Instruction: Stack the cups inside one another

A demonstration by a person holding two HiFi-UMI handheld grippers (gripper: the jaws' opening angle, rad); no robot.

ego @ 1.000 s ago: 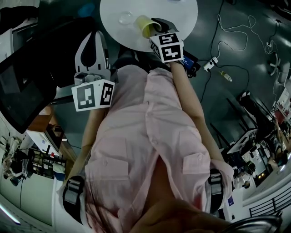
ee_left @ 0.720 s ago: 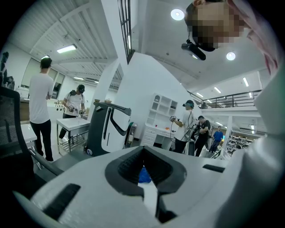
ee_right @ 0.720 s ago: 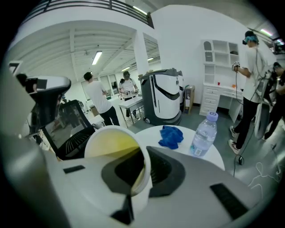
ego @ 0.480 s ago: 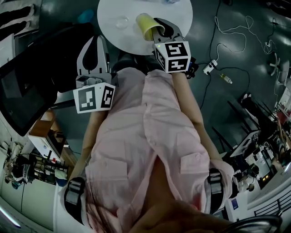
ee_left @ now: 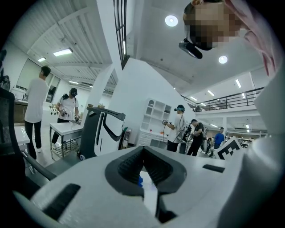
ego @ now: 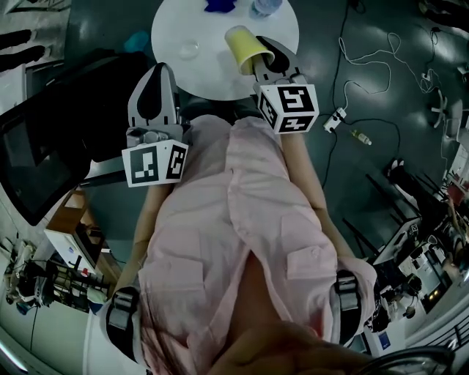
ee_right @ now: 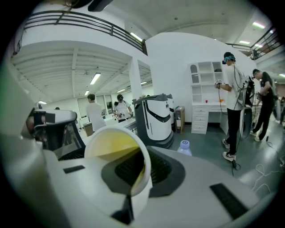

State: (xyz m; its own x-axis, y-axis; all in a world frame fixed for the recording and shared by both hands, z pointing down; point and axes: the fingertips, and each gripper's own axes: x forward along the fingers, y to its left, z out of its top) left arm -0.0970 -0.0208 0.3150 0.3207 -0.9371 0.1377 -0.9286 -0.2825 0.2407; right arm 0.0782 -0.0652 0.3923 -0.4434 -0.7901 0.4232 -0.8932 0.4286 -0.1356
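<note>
In the head view, a pink shirt fills the lower middle of the frame. Above it at centre left is the left gripper. In its own view the left gripper has its jaws drawn together with nothing between them. Only a thin slit below the pads shows a strip of the table.

The right gripper sits above centre right, at the table's near edge. Its jaws are clamped on the rim wall of the yellow cup, one jaw inside the mouth and one outside. The cup lies tilted over the table. Its long axis runs from the rim at the jaws up and left to the base, which points away toward the top of the frame. In the right gripper view, the right gripper pinches the rim at lower centre, and the cup's mouth opens back toward the camera, showing the yellow inside.

Farther on, a clear cup sits on the table, left of the yellow cup and apart from it. A bottle and a blue thing sit at the top edge.
</note>
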